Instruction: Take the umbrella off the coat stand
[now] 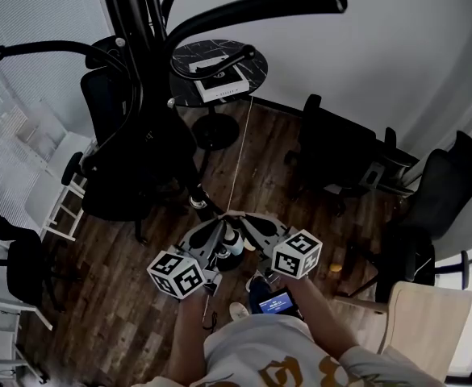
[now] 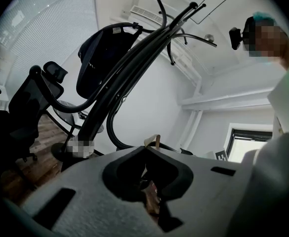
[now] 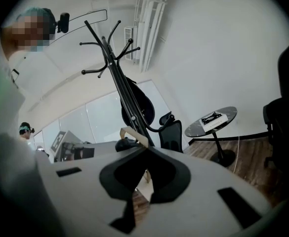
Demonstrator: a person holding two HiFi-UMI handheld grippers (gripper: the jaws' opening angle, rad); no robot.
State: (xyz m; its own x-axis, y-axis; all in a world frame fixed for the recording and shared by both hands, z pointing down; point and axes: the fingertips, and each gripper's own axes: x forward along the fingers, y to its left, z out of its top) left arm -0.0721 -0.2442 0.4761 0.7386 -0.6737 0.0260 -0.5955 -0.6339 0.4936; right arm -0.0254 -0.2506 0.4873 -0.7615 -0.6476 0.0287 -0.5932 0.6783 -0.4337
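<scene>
The black coat stand point(image 1: 143, 63) rises at the upper left of the head view, its curved arms spreading overhead. A dark bundle that looks like the folded umbrella point(image 1: 143, 168) hangs down its pole. It also shows as a dark oval on the stand point(image 2: 102, 58) point(image 3: 140, 105). My left gripper point(image 1: 218, 224) and right gripper point(image 1: 248, 220) are held close together in front of the person's body, well short of the stand. In both gripper views the jaws meet at the tip point(image 2: 146, 151) point(image 3: 146, 151) with nothing between them.
A round black table point(image 1: 189, 87) carrying a white box stands behind the stand. Black office chairs point(image 1: 332, 156) sit to the right and left, a white ladder shelf point(image 1: 58, 208) at the left, and a pale wooden chair point(image 1: 425, 321) at the lower right. The floor is dark wood.
</scene>
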